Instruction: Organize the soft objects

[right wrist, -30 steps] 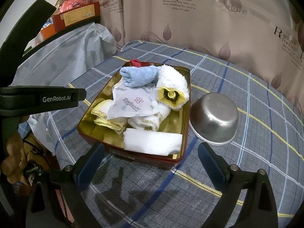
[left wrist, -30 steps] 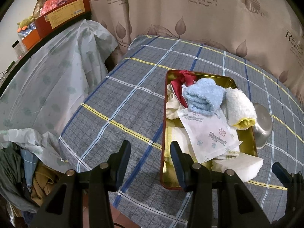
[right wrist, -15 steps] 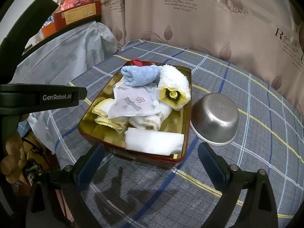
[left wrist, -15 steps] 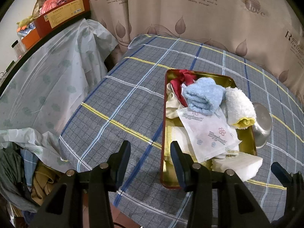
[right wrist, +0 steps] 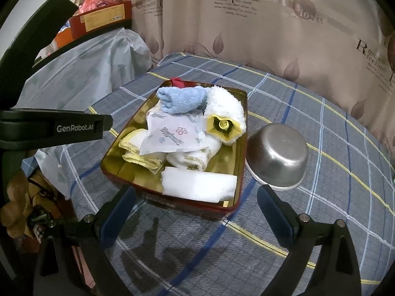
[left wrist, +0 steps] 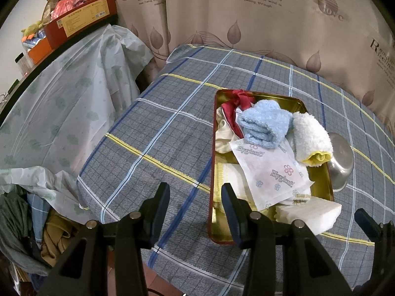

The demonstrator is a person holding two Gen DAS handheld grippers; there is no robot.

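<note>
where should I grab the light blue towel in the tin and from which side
Probably pinch the light blue towel across its rolled middle, coming from above. It lies on top of the pile in the tin, with its upper side exposed, while the white rolled towel crowds one end and the printed packet lies partly beneath it.

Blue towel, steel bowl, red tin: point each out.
blue towel (right wrist: 181,100), right wrist view, middle of the roll
steel bowl (right wrist: 279,153), right wrist view, outer side wall
red tin (right wrist: 243,133), right wrist view, right inner wall
</note>
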